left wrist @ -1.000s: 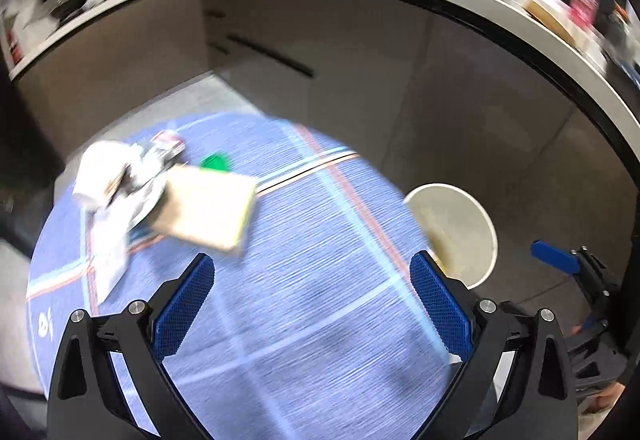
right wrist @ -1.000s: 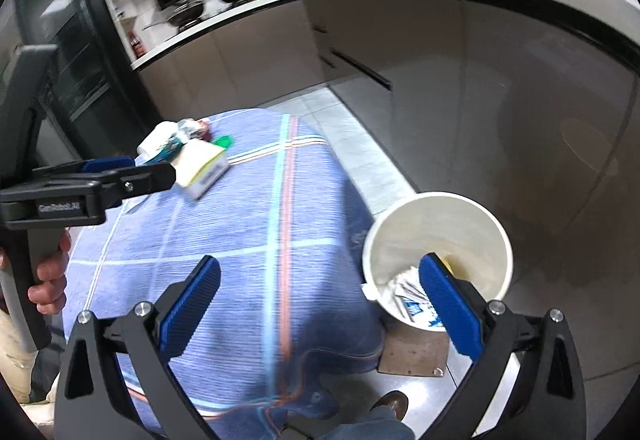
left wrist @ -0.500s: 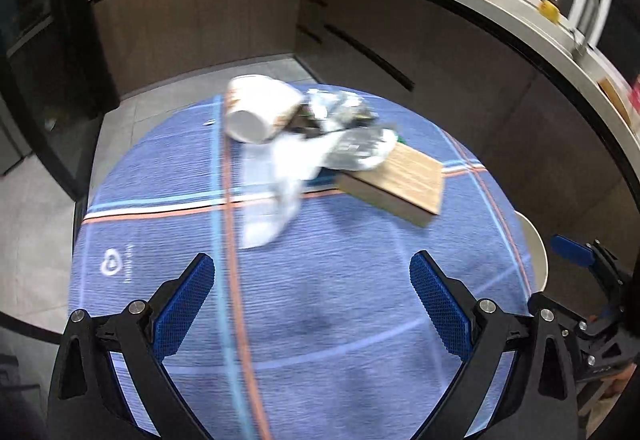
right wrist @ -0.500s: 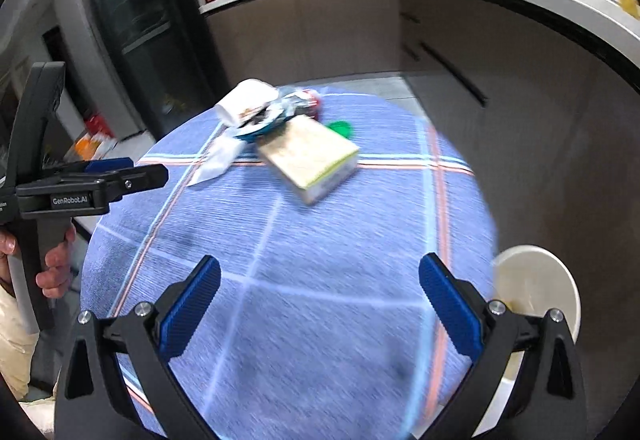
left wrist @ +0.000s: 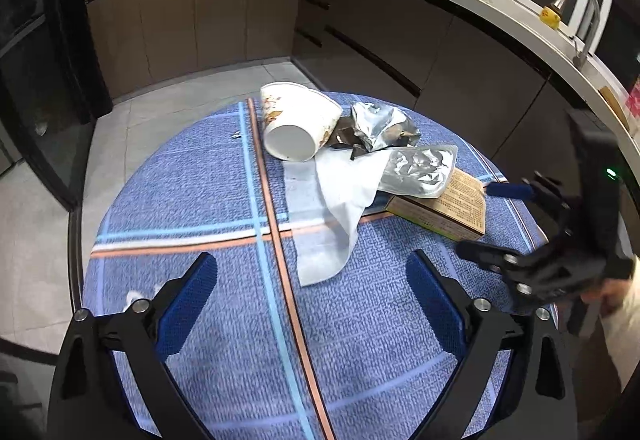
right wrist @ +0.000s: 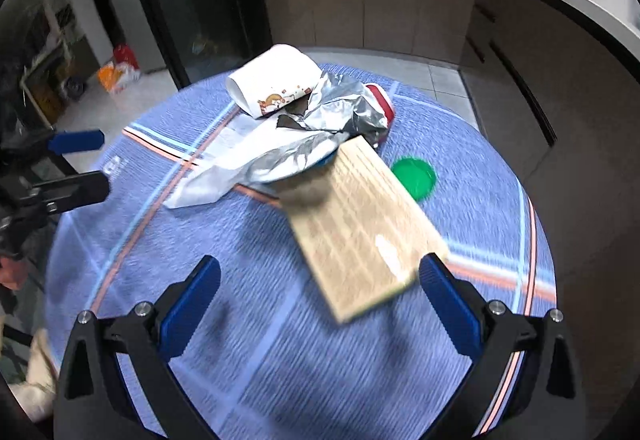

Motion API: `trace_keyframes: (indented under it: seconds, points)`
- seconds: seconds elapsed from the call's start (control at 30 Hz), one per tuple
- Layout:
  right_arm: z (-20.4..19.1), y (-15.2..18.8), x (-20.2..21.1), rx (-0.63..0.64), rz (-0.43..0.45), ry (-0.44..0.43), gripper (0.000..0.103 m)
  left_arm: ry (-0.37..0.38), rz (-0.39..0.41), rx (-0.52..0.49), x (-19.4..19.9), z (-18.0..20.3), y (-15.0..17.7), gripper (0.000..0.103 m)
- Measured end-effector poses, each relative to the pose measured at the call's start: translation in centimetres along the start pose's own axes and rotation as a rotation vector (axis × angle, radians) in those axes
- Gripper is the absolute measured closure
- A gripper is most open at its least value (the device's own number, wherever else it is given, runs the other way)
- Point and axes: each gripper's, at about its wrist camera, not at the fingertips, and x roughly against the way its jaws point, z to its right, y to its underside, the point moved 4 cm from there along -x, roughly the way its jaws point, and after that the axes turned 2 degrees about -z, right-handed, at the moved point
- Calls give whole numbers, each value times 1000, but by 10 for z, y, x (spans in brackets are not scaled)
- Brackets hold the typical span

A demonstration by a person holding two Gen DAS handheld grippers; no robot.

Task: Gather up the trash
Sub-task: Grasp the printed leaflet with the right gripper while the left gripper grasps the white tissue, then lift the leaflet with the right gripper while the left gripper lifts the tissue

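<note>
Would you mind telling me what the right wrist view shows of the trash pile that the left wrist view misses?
Only the right wrist view shows the green lid beside the box and a red wrapper behind the foil.

Only the left wrist view shows the cup's base facing the camera, and the faucet.

Both show the cup, crumpled foil, flat pouch, white napkin and box on the blue cloth, and each shows the other gripper.

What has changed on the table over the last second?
Both tools swung away from the white bin toward the trash pile; the right tool now nears the cardboard box. Nothing was grasped. The left tool is closing slightly, empty. The paper cup and the rest stayed put.
</note>
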Motion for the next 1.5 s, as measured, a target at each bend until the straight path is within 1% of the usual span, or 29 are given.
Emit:
trace_keyframes:
  seconds: [0.07, 0.23, 0.33, 0.37, 0.47, 0.53, 0.57, 0.6, 0.73, 0.8, 0.83, 0.87, 0.9, 0.93, 0.97, 1.03, 1.13, 1.23, 1.37, 1.4, 1.43, 1.47, 1.5]
  points:
    - [4, -6, -10, 22, -13, 6, 3, 16, -6, -15, -6, 2, -3, 15]
    - [12, -24, -21, 81, -11, 11, 3, 68, -37, -40, -27, 8, -12, 22]
    - [17, -30, -23, 85, -9, 3, 3, 83, -47, -39, -38, 10, -17, 23]
    - [18, -30, -26, 84, -15, -2, 3, 91, -51, -38, -42, 11, -18, 23]
    - [20, -25, -40, 103, -63, 4, 3, 105, -69, -37, -55, 15, -22, 28]
    - [20, -19, -42, 105, -67, 17, 5, 108, -85, -40, -64, 17, -24, 38]
    - [19, -16, -39, 87, -60, 1, 18, 111, -92, -42, -67, 18, -24, 41]
    - [19, -13, -37, 74, -60, -1, 21, 112, -99, -43, -71, 19, -25, 47]
    - [13, 2, -24, 22, -68, 44, 23, 115, -122, -21, -86, 18, -24, 60]
    - [8, 12, -15, -22, -66, 48, 23, 114, -130, -12, -91, 21, -24, 61]
    - [2, 18, -12, -43, -61, 47, 23, 114, -132, -11, -93, 22, -24, 63]
    - [1, 22, -8, -65, -54, 44, 24, 101, -124, -16, -93, 23, -23, 68]
    - [-2, 28, 0, -91, -37, 40, 24, 107, -129, -26, -94, 25, -22, 92]
    - [-5, 34, 6, -111, -25, 41, 24, 122, -144, -24, -95, 26, -21, 102]
    - [-7, 38, 11, -123, -19, 44, 24, 132, -153, -14, -95, 27, -20, 102]
    - [-11, 51, 21, -161, -9, 50, 24, 138, -141, -6, -88, 27, -15, 102]
    - [-12, 64, 35, -204, 9, 41, 24, 157, -112, 6, -65, 24, -5, 102]
    - [-16, 77, 47, -223, 17, 38, 24, 167, -98, -11, -40, 22, 12, 102]
    - [-19, 87, 54, -230, 18, 24, 24, 135, -109, -35, -16, 27, 40, 101]
    - [-20, 90, 53, -227, 14, 24, 24, 120, -114, -27, -13, 25, 47, 97]
    - [-22, 94, 53, -222, 9, 26, 24, 115, -115, -22, -11, 21, 51, 82]
    - [-25, 95, 50, -220, 5, 27, 24, 106, -113, -13, -10, 18, 56, 69]
    - [-28, 97, 48, -220, 1, 27, 24, 91, -108, -1, -8, 14, 57, 48]
